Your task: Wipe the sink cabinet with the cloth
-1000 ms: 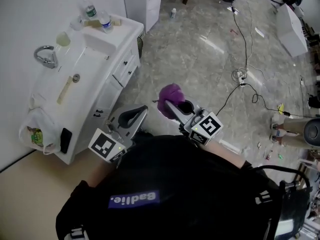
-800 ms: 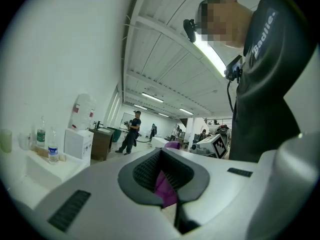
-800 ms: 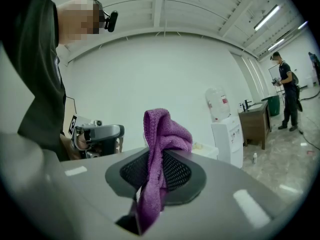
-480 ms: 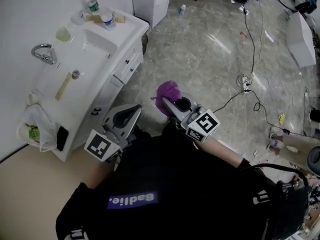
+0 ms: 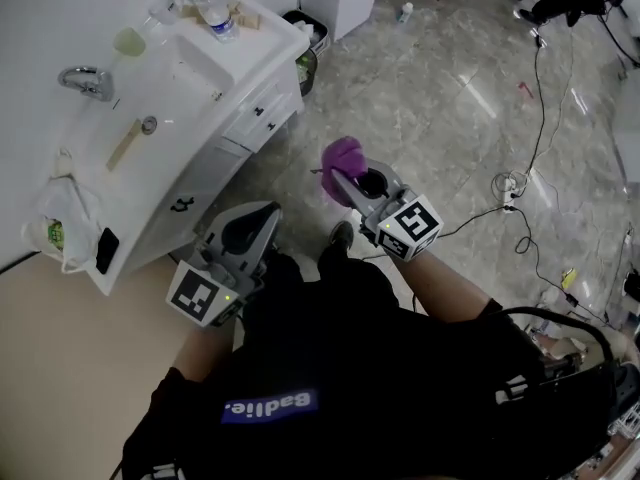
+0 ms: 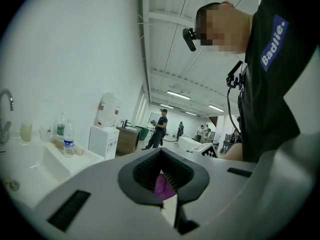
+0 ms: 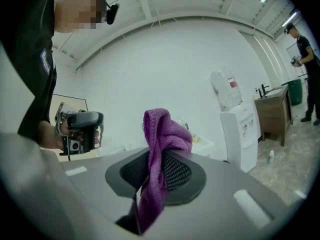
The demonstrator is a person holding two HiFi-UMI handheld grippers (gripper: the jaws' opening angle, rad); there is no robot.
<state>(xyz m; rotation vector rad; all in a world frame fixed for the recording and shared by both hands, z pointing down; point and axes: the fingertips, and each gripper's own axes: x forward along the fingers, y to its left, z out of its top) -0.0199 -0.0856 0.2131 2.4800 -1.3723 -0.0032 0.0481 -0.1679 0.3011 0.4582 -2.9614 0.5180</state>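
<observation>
The right gripper [image 5: 352, 180] has its jaws clamped on a purple cloth [image 5: 343, 156], which bunches up above the jaw tips; in the right gripper view the cloth [image 7: 162, 134] runs down through the shut jaws and hangs out below them. The left gripper [image 5: 258, 224] is held just beside it, jaws closed together with nothing between them, and a sliver of the purple cloth shows beyond their hollow in the left gripper view. Both grippers are held over the marble floor [image 5: 430, 118], well apart from the white sink cabinet [image 5: 190, 183] at the upper left. On the cabinet's tabletop a chrome faucet [image 5: 85, 80] stands at the wall side of the basin, and a water bottle [image 5: 217, 20] stands at the far end. A plastic bag [image 5: 55, 226] hangs at the cabinet's near end
</observation>
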